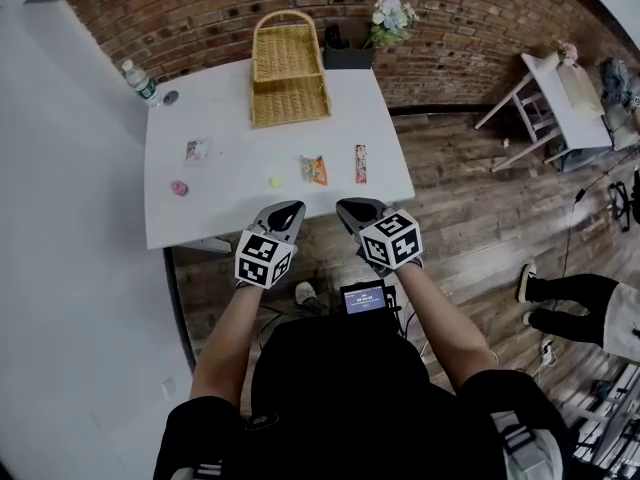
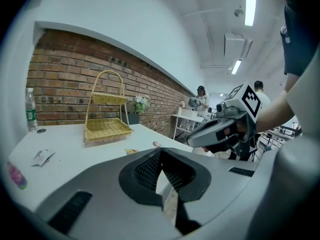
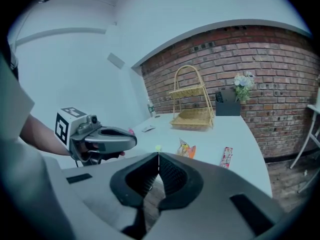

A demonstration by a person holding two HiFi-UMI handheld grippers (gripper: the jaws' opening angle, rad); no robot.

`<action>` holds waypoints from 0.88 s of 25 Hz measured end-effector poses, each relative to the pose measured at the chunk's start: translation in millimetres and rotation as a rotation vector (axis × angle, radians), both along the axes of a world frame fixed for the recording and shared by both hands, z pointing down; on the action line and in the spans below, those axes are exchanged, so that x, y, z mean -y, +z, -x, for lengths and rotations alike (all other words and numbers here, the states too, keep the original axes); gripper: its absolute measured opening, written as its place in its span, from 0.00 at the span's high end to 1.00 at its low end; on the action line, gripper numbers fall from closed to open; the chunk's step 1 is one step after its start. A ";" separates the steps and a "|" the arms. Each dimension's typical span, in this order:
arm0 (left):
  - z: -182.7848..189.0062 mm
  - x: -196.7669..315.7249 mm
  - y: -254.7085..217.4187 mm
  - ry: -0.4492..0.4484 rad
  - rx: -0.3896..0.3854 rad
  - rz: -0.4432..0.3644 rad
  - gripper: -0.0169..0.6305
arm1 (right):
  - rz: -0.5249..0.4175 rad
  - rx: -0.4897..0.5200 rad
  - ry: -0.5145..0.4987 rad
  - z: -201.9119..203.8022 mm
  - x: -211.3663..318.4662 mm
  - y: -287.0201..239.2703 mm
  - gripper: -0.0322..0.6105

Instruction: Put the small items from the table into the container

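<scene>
Plainly, the white desk [image 1: 230, 118] is carrying everything. Its near edge is posing the first risk, because both tongs are hovering just off it. A sweep coming in too low would be striking the rim, or shoving items along the smooth top instead of lifting them.

The two-tier wicker basket [image 1: 288, 78] is standing at the far edge, well apart from the items, so every carry would be crossing most of the desk. A weak pinch would be dropping its load on the way. A careless release could be catching the upper tier or the handle and tipping the light basket.

The left tongs [image 1: 293, 208] and the right tongs [image 1: 347, 208] are each pressed together with nothing between them. They are sitting side by side and risking a bump once they start spreading.

The water bottle [image 1: 141, 82] is standing at the far left corner, and a wide reach there could be toppling it.

The red snack bar [image 1: 361, 163] and the orange snack packet [image 1: 314, 170] are lying flat near the right, so the tongs may be skidding over their thin wrappers. The pale sachet [image 1: 196, 150] and the pink item [image 1: 180, 188] are lying to the left.

The yellow-green candy [image 1: 275, 181], lying between the two groups, is probably the likeliest to be squirting or rolling away.
</scene>
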State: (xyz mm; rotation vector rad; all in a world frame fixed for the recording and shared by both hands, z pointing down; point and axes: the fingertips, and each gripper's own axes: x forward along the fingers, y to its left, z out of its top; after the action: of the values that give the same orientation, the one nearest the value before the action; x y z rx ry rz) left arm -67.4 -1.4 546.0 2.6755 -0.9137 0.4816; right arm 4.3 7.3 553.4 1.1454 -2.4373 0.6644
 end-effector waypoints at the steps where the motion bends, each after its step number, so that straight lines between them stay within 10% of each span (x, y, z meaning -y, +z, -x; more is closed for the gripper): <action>1: 1.8 3.6 1.3 0.000 -0.002 0.005 0.96 | 0.006 -0.001 0.001 1.6 1.5 1.6 0.93; 22: -29.4 76.5 15.5 -0.093 0.010 0.052 0.96 | 0.016 0.062 -0.122 -13.3 81.4 12.0 0.93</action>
State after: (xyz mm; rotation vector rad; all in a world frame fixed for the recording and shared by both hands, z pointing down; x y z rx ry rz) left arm -38.0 -77.9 561.5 2.5731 -1.0096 0.4909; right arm 17.6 -74.0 565.4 0.9743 -2.5255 0.6897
